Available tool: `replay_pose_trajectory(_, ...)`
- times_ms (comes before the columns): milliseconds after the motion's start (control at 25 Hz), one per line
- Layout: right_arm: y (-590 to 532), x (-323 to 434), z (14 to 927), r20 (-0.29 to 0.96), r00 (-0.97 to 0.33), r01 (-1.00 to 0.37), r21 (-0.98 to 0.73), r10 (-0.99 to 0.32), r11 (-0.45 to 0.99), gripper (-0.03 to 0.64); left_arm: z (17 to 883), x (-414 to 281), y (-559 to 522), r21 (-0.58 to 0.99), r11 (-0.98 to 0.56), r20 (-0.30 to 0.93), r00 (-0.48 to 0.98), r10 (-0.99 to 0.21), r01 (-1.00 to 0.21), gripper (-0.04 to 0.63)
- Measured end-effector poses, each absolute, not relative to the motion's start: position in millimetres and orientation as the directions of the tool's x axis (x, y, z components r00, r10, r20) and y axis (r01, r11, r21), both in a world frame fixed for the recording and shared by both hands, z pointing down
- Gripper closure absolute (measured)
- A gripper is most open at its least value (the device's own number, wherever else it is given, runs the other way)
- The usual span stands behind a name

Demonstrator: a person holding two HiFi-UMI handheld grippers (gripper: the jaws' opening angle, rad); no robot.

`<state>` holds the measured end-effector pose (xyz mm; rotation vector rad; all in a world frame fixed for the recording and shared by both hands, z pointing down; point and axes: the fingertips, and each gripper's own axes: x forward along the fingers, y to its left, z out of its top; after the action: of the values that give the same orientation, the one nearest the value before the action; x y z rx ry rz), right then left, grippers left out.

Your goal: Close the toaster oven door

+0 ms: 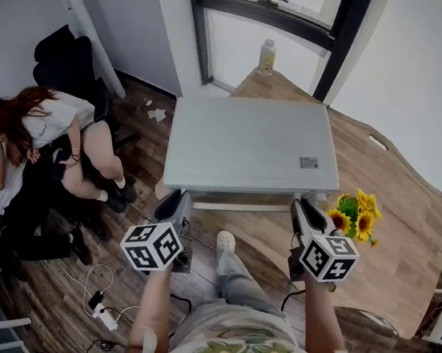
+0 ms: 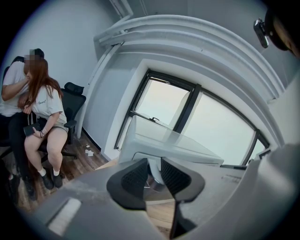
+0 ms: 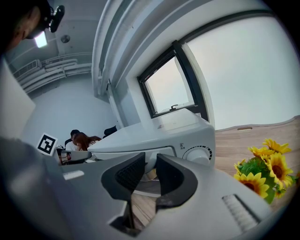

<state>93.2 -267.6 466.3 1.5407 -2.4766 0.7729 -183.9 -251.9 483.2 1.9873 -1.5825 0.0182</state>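
So here's the setup: boxy pale grey toaster oven [image 1: 249, 143] sitting on a light wooden tabletop [image 1: 391, 267], seen from above with its front facing the person. Its door [image 1: 241, 207] isn't shut. It hangs out from the front as a thin pale strip along the oven's lower front edge, and in the right gripper view you can see the glass pane lying fairly flat under the control knob.

The left hand-held gripper [image 1: 176, 200] is right at the left end of that door strip and the right hand-held gripper [image 1: 305, 211] is at the right end, so the door runs between the two. Both point at the oven, angled slightly down.

Left one: jaws partway apart and pinching a white handle bar [image 2: 154, 172] on the door, which fills the gap between the pads.

Right one: jaws stand a narrow gap apart with the door's front edge in line with the gap. Can't tell whether the pads actually bite on it.

Other stuff: a bunch of yellow sunflowers [image 1: 357, 215] just beside the right gripper, and a small pale bottle [image 1: 267, 57] behind the oven by the window.
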Motion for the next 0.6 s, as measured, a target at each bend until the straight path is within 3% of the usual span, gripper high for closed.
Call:
replay_pose_trajectory(440, -248.8, 85.9, 436.5, 0.247, -0.435, -0.9, -0.144, -0.866, 0.411, 0.541, 456.7, -175.3, -233.4, 0.288, -0.212, 0.259, 0.289, -0.921, -0.934, 0.494)
replay_pose_trajectory(520, -236.7, 78.3, 429.9, 0.217, -0.455, -0.891, -0.12, -0.864, 0.439, 0.577, 450.5, -168.7, -223.7, 0.274, -0.23, 0.246, 0.299, -0.922, -0.934, 0.505)
replay_pose_trajectory(600, -224.1, 70.2, 425.3, 0.192, -0.471, -0.882, -0.097, -0.861, 0.461, 0.612, 443.6, -161.7, -213.8, 0.271, -0.243, 0.223, 0.306, -0.925, -0.932, 0.562)
